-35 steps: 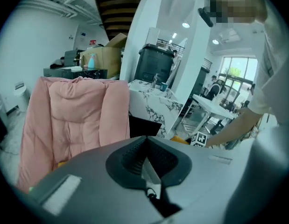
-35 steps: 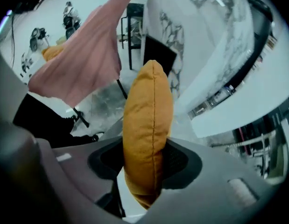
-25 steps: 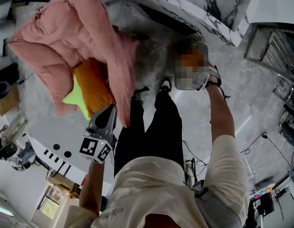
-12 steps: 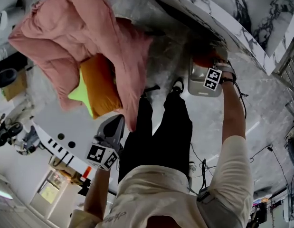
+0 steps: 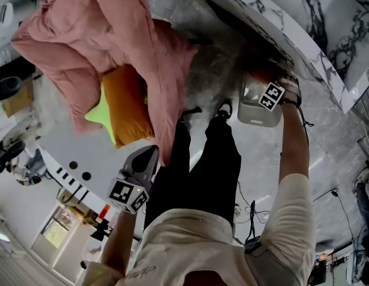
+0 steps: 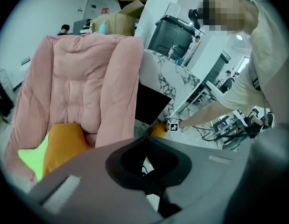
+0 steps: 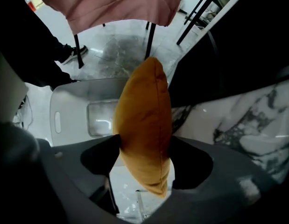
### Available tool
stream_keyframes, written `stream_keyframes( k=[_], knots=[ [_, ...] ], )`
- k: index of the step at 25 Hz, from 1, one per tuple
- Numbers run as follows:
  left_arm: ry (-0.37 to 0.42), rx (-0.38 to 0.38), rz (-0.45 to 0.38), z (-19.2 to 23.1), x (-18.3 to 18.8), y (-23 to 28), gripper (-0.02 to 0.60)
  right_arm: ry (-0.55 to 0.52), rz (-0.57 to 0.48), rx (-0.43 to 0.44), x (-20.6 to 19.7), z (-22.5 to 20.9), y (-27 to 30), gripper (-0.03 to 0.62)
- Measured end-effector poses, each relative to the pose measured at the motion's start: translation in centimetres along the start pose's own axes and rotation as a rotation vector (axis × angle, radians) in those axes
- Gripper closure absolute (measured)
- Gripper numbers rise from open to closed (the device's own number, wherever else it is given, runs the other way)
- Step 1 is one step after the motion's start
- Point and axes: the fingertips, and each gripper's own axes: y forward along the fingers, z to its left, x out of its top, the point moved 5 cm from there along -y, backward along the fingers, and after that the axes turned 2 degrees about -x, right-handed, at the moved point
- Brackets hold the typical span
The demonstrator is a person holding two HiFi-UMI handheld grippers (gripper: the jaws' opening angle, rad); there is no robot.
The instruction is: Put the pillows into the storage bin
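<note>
Right gripper [image 7: 144,141], jaws just opening, has the plump orange fabric pillow [image 7: 144,111] between them, seemingly touching both, above the pale grey plastic storage bin [image 7: 69,111]. Left gripper [image 6: 147,136] jaws meet, empty.

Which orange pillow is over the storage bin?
The orange pillow between the right gripper's jaws, which have just been opening, above the white storage bin. The other orange pillow sits under the pink quilt.
</note>
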Motion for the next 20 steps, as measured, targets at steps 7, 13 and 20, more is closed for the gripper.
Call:
stream_keyframes(
  k=[7,13,20],
  knots=[
    [0.004,-0.052,-0.053,-1.4,1.7,-0.7,0.562,0.116,-0.038,-0.064,-0.9,0.1,-5.1,0.256],
    [0.003,-0.061,-0.126,-1.5,2.7,-3.6,0.562,0.307,-0.15,-0.125,-0.5,0.1,-13.9,0.256],
    [0.009,-0.073,-0.204,1.2,-0.1,-8.7,0.562,0.327,-0.343,-0.157,4.7,4.3,-27.2,0.281]
  ],
)
